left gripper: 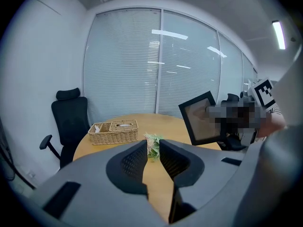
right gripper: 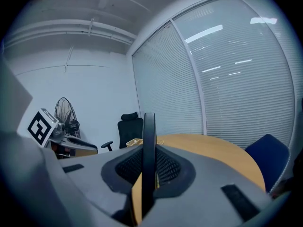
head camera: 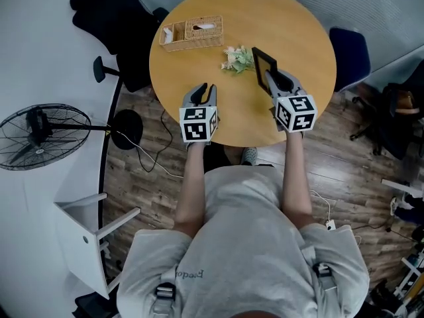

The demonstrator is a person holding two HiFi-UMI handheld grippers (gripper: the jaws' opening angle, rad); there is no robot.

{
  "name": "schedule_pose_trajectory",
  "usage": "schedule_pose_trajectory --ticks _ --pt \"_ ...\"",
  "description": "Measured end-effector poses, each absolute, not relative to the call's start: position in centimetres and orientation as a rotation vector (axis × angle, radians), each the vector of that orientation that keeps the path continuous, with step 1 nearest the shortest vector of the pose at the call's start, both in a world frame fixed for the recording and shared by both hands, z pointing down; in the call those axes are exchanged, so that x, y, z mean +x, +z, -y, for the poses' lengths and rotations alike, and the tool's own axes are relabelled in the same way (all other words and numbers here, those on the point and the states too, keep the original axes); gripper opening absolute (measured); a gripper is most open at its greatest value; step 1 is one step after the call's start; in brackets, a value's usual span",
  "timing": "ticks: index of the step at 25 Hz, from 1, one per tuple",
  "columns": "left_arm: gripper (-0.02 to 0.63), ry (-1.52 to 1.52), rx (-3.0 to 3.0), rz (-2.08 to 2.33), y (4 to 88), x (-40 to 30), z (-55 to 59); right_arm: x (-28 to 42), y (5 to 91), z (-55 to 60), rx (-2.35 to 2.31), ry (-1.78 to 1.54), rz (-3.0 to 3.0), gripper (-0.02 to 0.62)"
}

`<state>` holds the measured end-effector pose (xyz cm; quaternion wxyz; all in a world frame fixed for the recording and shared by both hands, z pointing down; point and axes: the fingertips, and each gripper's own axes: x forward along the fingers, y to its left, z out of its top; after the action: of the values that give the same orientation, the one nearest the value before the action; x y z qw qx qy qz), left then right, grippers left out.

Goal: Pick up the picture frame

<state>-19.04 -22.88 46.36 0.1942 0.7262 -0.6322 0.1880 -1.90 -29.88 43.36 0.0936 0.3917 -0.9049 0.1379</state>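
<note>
Pinching the picture frame (head camera: 262, 61), right claw (head camera: 270, 77) holds it, apparently aloft.

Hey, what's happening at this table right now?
A person is working with a hand-held gripper in each hand. The right claw is clamped on the edge of the black picture frame, holding it upright over the round table. The left claw is open and empty. A wicker basket and a plant sprig sit on the table.
</note>
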Motion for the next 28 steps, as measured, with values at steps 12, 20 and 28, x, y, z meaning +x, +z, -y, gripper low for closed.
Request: schedule_pose_trajectory --ticks 12,20,28 --pt "0.062 0.550 1.995 1.801 47.04 -18.90 22.14 -1.54 43.70 29.60 1.121 0.429 2.709 0.063" --pt "0.032 0.536 2.010 1.785 46.86 -18.60 22.18 -1.63 43.75 29.70 1.094 0.421 2.712 0.063" --pt "0.026 0.496 2.018 1.751 46.69 -18.52 22.20 -2.07 43.76 29.62 1.071 0.411 2.714 0.063"
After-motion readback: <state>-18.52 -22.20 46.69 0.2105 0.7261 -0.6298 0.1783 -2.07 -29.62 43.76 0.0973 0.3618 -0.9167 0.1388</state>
